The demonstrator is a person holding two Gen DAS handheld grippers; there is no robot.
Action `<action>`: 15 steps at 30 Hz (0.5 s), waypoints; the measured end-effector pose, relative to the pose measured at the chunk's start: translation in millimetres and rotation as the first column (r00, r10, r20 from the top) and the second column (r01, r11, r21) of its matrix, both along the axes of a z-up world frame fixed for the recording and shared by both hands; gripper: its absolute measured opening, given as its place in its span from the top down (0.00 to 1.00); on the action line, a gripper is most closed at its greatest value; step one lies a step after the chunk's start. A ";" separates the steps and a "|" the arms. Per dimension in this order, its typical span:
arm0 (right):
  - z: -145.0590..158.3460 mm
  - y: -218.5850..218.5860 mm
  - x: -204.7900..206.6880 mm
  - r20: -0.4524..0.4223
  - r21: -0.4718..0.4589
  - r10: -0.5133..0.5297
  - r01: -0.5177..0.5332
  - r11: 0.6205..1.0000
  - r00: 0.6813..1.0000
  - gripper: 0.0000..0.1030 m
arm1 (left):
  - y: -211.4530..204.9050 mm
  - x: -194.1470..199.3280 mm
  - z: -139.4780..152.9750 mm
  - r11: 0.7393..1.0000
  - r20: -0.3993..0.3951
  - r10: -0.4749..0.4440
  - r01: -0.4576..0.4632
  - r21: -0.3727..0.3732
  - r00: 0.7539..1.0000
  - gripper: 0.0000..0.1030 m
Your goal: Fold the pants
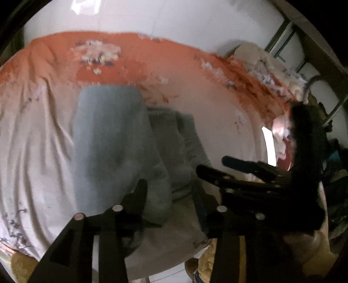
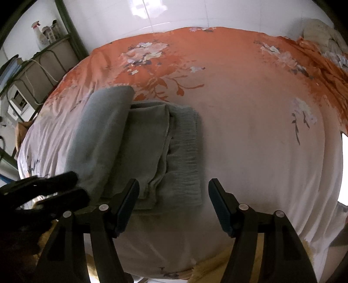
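Right tongs (image 2: 174, 204): jaws wide apart, nothing between them, hanging over the bedsheet (image 2: 250, 141) just past the near edge of the pants (image 2: 139, 143); the left finger sits over the pants' near hem, the right finger over bare sheet. Left tongs (image 1: 171, 202): jaws apart, no cloth pinched that I can see, though that view is blurred; the folded-over leg lies under and just ahead of the left finger. In the right wrist view the left tongs come in at 8 o'clock, tips at the near left corner of the pants, contact unclear. In the left wrist view the right tongs (image 1: 217, 167) cross in from 3 o'clock, also with jaws apart. Pants: grey-green, lying folded on the bed, left of centre in both views; one smooth leg panel is laid over the left side running toward 12 o'clock, a flatter layer beside it, ribbed waistband section at the right edge. Sheet is pale pink near the camera, going orange with a floral print toward 12 o'clock. Crumpled pale bedding (image 2: 319, 30) is piled at 1–2 o'clock. White tiled wall (image 2: 174, 15) lies behind the bed. Metal rack (image 2: 50, 52) with a spray bottle and containers at 10 o'clock.
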State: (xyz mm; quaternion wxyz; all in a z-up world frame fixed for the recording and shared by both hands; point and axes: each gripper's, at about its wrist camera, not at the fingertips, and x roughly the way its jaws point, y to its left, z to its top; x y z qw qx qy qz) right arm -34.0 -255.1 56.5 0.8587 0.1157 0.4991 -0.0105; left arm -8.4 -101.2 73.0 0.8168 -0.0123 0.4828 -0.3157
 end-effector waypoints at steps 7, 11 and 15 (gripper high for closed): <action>9.7 10.0 10.4 0.027 0.091 -0.002 -0.001 0.996 1.000 0.34 | 45.4 5.5 17.9 0.986 0.082 0.149 -0.154 0.067 0.985 0.46; 1.9 21.0 23.9 0.004 0.149 0.016 -0.016 0.989 1.000 0.34 | 67.8 11.0 1.7 0.963 0.058 0.225 -0.231 0.137 0.973 0.46; -10.9 39.2 39.3 -0.039 0.160 0.054 -0.047 0.986 0.998 0.34 | 86.5 14.6 -18.7 0.950 -0.005 0.279 -0.275 0.149 0.960 0.46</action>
